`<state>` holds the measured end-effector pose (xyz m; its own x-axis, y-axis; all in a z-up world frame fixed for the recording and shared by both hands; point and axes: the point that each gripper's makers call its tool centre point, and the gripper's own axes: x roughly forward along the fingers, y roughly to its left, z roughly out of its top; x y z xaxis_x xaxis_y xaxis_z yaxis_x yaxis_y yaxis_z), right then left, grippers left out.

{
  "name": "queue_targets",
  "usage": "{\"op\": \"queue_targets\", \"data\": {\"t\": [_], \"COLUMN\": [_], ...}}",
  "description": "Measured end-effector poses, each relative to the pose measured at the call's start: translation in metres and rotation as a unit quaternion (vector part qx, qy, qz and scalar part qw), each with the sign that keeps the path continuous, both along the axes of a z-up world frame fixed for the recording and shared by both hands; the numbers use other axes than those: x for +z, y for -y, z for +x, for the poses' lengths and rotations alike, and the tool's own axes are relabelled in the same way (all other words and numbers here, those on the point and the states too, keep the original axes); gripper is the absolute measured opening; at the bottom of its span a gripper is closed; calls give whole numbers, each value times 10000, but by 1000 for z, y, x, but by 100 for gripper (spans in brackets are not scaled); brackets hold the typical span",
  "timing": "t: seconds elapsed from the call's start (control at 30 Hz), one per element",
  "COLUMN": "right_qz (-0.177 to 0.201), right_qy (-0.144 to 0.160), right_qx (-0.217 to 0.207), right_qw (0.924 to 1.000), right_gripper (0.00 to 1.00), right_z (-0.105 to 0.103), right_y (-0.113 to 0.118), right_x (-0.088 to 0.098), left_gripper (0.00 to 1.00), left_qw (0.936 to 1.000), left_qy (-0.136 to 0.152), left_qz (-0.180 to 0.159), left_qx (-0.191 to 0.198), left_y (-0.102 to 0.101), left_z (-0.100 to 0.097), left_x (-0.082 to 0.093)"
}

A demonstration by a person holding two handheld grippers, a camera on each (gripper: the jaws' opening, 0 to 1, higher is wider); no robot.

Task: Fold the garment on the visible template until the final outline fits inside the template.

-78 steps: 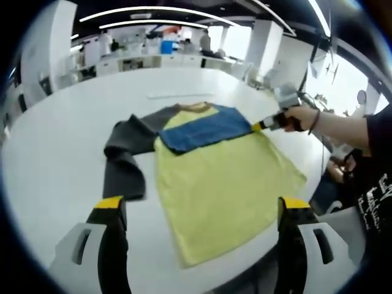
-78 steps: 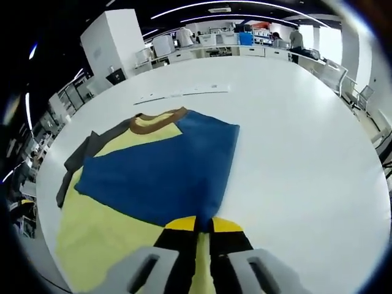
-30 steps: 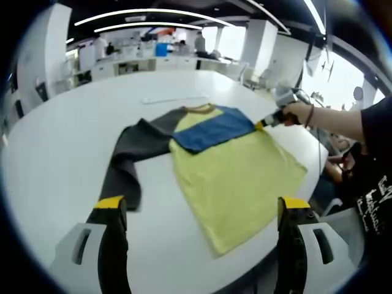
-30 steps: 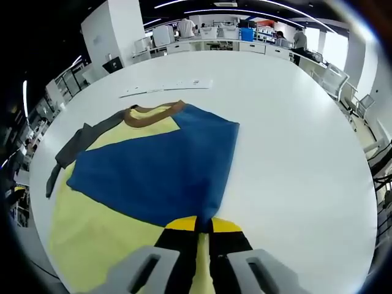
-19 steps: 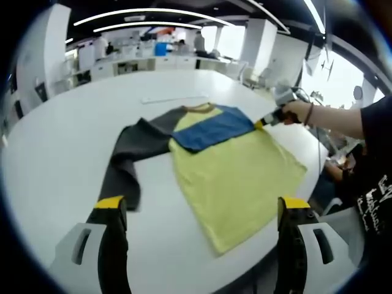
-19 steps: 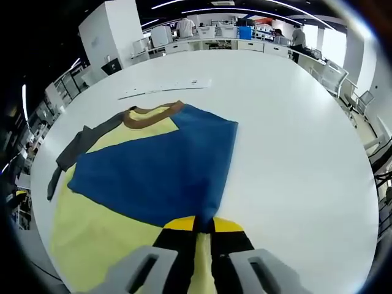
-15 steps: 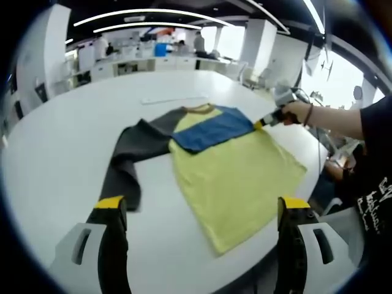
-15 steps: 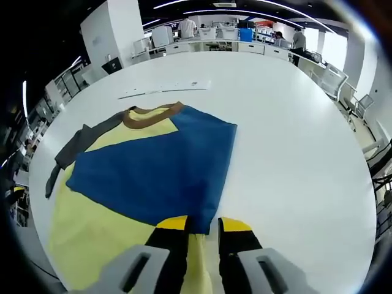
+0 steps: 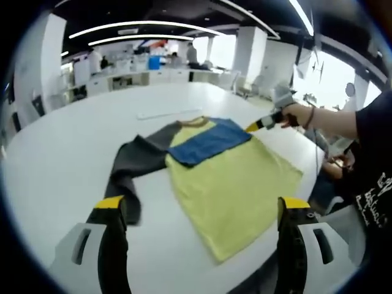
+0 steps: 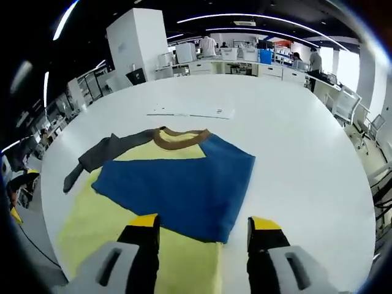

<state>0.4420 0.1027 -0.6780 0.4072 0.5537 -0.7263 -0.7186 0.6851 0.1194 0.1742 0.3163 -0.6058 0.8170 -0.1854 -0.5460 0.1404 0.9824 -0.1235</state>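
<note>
A yellow shirt (image 9: 236, 184) lies flat on the round white table (image 9: 55, 153), its brown collar (image 10: 180, 137) at the far side. Its blue sleeve (image 9: 210, 141) (image 10: 184, 184) is folded across the chest. The dark grey sleeve (image 9: 128, 168) (image 10: 101, 153) stretches out to the left. My left gripper (image 9: 202, 211) stands open above the table's near side, short of the shirt. My right gripper (image 10: 205, 225) is open just above the blue sleeve's near edge, with nothing between its jaws; in the left gripper view the right gripper (image 9: 262, 124) is held by a person's hand at the shirt's right edge.
A white paper strip (image 10: 190, 112) (image 9: 162, 113) lies on the table beyond the collar. Desks, pillars and people stand in the background. The table edge runs close to the shirt's hem on the near right, beside the person's dark sleeve (image 9: 370, 153).
My right gripper has opened, let go of the blue sleeve and drawn back a little; the sleeve stays folded over the chest. The left gripper's view has shifted slightly.
</note>
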Motion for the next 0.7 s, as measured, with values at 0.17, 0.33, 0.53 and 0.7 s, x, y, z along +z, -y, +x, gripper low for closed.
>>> {"op": "queue_targets", "data": {"t": [0.17,0.33,0.53,0.7], "right_qz": [213,301,542,635], "right_qy": [33,160,139,190], "right_qx": [300,745,1122,1433], "right_qw": [9993,9966,9921,9875], "right_gripper": [69,80,90,97], "right_z": [-12,-31,-58,-78], "right_y": [-2,-3,-5,-7], "right_x": [16,30,48,58], "left_gripper": [99,99,99,99], "left_qw": [9997,9995,9994,9994], "left_qy": [112,163,158,166], "left_qz": [103,100,104,102], "left_qx": [-171,-255,-277,-277], "left_y": [5,7,6,5], "left_z": [3,3,3,4], "left_x": [5,6,5,4]}}
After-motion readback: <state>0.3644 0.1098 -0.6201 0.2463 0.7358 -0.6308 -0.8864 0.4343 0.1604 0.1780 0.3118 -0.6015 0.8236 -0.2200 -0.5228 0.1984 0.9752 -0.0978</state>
